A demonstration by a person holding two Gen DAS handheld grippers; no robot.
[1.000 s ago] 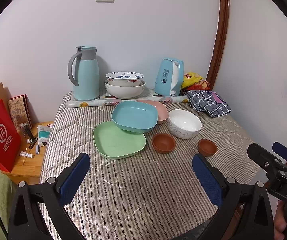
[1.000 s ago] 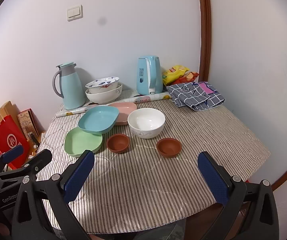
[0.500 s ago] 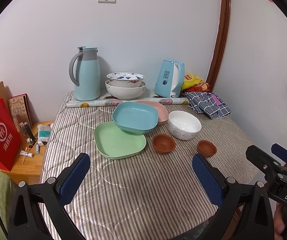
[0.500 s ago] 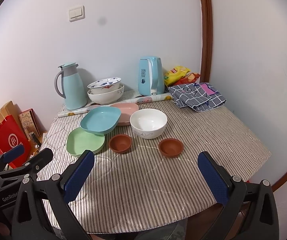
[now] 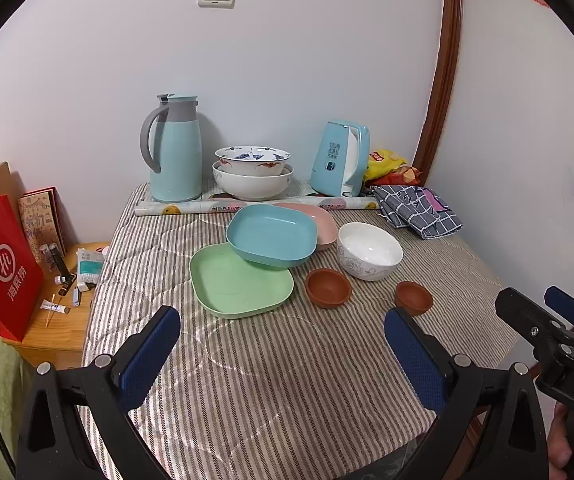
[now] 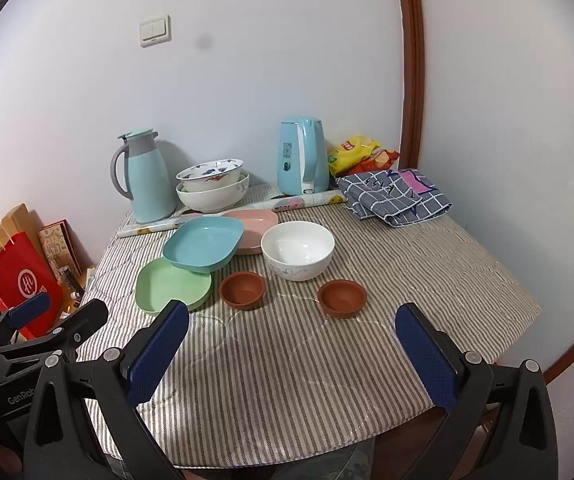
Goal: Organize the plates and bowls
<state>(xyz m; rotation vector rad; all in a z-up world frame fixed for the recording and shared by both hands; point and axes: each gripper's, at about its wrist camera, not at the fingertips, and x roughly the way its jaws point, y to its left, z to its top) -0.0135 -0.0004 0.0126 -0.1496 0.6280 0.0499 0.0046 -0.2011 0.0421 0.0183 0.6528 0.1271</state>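
Both pairs of tongs hover at the near edge of the striped tabletop (image 5: 271,380), jaws wide apart and empty: the left tongs (image 5: 283,344) and the right tongs (image 6: 293,340).

From the left, the flat green square plastic plate (image 5: 241,282) carries the edge of the deeper blue square plastic dish (image 5: 271,236), which in turn leans on the pink plastic dish (image 5: 325,222). Lifting the green one first would likely tip the blue.

Next stand the small brown clay bowl (image 5: 328,287), the white ceramic bowl (image 5: 369,250) and a second brown clay bowl (image 5: 413,298), each apart. The white bowl's glazed rim could slip between the pads, and it could chip if dropped.
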